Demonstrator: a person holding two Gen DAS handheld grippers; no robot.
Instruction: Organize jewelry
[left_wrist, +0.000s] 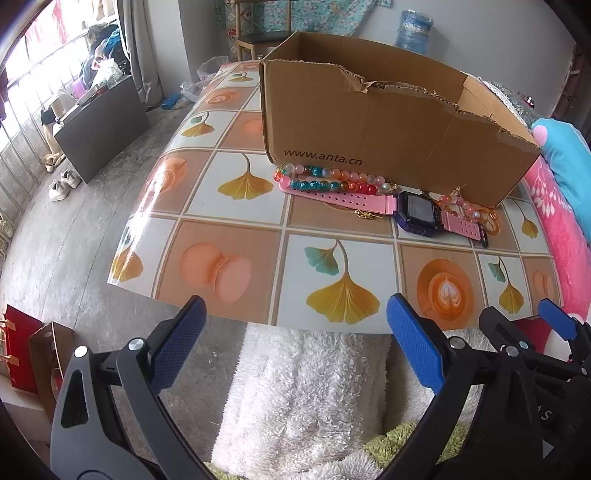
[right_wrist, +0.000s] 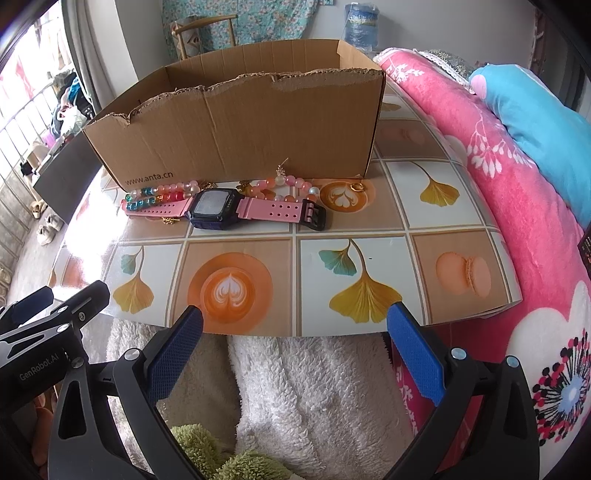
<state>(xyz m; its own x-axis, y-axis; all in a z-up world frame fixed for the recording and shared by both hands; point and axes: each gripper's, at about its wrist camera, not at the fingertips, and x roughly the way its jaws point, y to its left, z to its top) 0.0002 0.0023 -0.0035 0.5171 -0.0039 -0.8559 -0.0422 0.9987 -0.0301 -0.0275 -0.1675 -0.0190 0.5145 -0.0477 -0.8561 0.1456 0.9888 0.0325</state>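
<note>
White fleece (right_wrist: 314, 387) fills the foreground, right under both grippers, with the table (right_wrist: 258, 258) edge just beyond. Left gripper (left_wrist: 295, 332) hangs wide open, holding nothing, touching nothing — and the right gripper (right_wrist: 295, 332) is spread just as wide, equally empty. Both sit back off the table, likely poised for a first pick. Up ahead, the jewelry lies bunched against the front wall of the box (right_wrist: 240, 122): a pink watch (right_wrist: 221, 208) stretched flat, a bead bracelet (right_wrist: 159, 194) touching its strap, a pink bracelet (right_wrist: 280, 184) behind it, a small gold ring (right_wrist: 357, 187) near the box corner. Box open-topped — presumably the destination.
</note>
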